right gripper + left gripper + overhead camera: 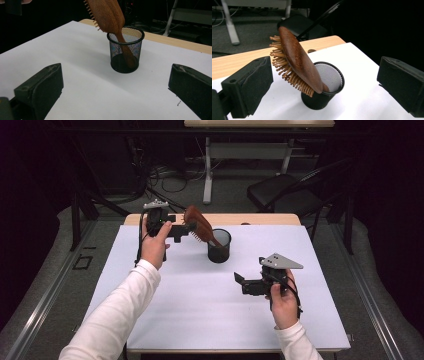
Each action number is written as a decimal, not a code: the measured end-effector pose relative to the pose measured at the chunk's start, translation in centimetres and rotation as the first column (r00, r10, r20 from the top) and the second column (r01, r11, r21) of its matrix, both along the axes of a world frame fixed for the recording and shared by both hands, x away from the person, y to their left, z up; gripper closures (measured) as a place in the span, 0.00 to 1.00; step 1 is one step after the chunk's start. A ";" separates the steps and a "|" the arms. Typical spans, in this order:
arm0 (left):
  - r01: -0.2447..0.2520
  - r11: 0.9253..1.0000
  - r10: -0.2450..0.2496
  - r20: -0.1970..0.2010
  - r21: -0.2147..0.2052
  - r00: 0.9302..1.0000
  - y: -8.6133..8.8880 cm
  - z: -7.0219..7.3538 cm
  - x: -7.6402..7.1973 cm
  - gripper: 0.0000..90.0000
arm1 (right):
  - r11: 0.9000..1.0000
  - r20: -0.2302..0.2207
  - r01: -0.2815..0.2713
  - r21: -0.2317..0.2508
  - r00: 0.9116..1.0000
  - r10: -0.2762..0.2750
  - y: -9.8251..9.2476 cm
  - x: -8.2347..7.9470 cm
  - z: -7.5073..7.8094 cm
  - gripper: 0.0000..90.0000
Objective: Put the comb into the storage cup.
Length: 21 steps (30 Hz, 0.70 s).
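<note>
Fingers on my left gripper (187,227) are spread wide, right gripper (240,282) too, holding nothing. The hairbrush (297,62) sits handle-down in the mesh cup (125,50), leaning hard on the rim. One bump and I reckon the cup tips over on the bench (200,305).

Bright lit tabletop, dark surroundings, sharp focus
</note>
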State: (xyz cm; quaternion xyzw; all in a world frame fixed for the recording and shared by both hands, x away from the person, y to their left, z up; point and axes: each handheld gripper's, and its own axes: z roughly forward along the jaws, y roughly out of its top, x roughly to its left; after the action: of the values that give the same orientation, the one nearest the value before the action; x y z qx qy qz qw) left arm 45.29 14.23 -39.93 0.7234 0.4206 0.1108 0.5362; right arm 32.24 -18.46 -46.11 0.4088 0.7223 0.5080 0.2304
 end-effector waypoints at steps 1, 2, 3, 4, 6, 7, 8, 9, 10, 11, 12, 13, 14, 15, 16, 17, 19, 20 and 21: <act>0.006 1.000 -0.006 0.005 0.008 1.000 0.1 0.0 -0.1 0.00 | 1.000 0.002 0.001 -0.001 1.000 -0.001 0.0 0.0 0.0 0.00; 0.012 1.000 -0.012 0.012 0.021 1.000 0.2 0.0 -0.3 0.00 | 1.000 0.002 0.001 -0.001 1.000 -0.001 -0.1 0.0 0.0 0.00; 0.015 1.000 -0.016 0.014 0.027 1.000 0.3 0.0 -0.4 0.00 | 1.000 0.002 0.002 -0.001 1.000 -0.002 -0.1 0.0 0.0 0.00; 0.018 0.999 -0.019 0.014 0.031 1.000 0.4 0.1 -0.5 0.00 | 1.000 0.002 0.002 -0.002 1.000 -0.002 -0.1 0.0 0.0 0.00; 0.032 0.999 -0.032 0.019 0.028 0.999 0.6 0.1 -0.8 0.00 | 1.000 0.002 0.002 -0.001 1.000 -0.002 -0.1 0.1 0.0 0.00; 0.038 0.999 -0.039 0.019 0.024 0.999 0.7 0.1 -1.0 0.00 | 1.000 0.002 0.002 -0.002 1.000 -0.002 -0.1 0.0 0.0 0.00; 0.043 0.999 -0.044 0.022 0.024 0.999 0.8 0.2 -1.2 0.00 | 1.000 0.002 0.002 -0.002 1.000 -0.002 -0.1 0.0 0.0 0.00; 0.052 0.998 -0.052 0.025 0.025 0.998 0.9 0.2 -1.3 0.00 | 1.000 0.001 0.003 -0.002 1.000 -0.003 -0.1 0.0 0.0 0.00; 0.059 0.998 -0.059 0.025 0.024 0.998 1.0 0.2 -1.5 0.00 | 1.000 0.001 0.003 -0.001 1.000 -0.003 -0.1 0.0 0.0 0.00; 0.067 0.997 -0.068 0.028 0.024 0.997 1.1 0.3 -1.7 0.00 | 1.000 0.003 0.003 0.000 1.000 -0.003 -0.1 0.0 0.0 0.00; 0.074 0.997 -0.074 0.026 0.022 0.997 1.2 0.3 -1.9 0.00 | 1.000 0.001 0.004 0.001 1.000 -0.004 -0.2 0.0 0.0 0.00; 0.080 0.997 -0.080 0.028 0.022 0.996 1.4 0.4 -2.2 0.00 | 1.000 0.000 0.006 0.003 1.000 -0.006 -0.2 0.0 0.0 0.00; 0.086 0.996 -0.086 0.030 0.019 0.996 1.5 0.4 -2.4 0.00 | 1.000 0.000 0.008 0.004 1.000 -0.008 -0.3 0.0 0.0 0.00; 0.091 0.996 -0.091 0.032 0.012 0.995 1.6 0.5 -2.6 0.00 | 1.000 0.002 0.008 0.005 1.000 -0.008 -0.3 0.1 0.0 0.00; 0.099 0.995 -0.099 0.034 0.009 0.994 1.8 0.5 -2.8 0.00 | 1.000 0.000 0.010 0.006 1.000 -0.010 -0.3 0.0 0.1 0.00; 0.104 0.995 -0.104 0.035 0.004 0.994 1.9 0.6 -3.1 0.00 | 1.000 -0.001 0.010 0.006 1.000 -0.010 -0.4 0.0 0.1 0.00; 0.112 0.994 -0.112 0.031 -0.004 0.993 2.2 0.6 -3.5 0.00 | 1.000 0.000 0.011 0.005 1.000 -0.011 -0.4 0.0 0.1 0.00; 0.117 0.993 -0.117 0.032 -0.004 0.993 2.3 0.6 -3.6 0.00 | 1.000 0.000 0.012 0.005 1.000 -0.012 -0.4 0.0 0.1 0.00; 0.121 0.993 -0.121 0.033 -0.001 0.992 2.5 0.6 -3.8 0.00 | 1.000 0.000 0.013 0.003 1.000 -0.013 -0.4 0.0 0.1 0.00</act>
State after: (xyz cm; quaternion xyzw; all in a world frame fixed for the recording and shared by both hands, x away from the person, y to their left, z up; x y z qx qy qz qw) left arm 41.46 16.70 -39.32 0.7449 0.3672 0.0895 0.5497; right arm 32.27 -18.90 -46.03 0.4138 0.7189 0.5077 0.2329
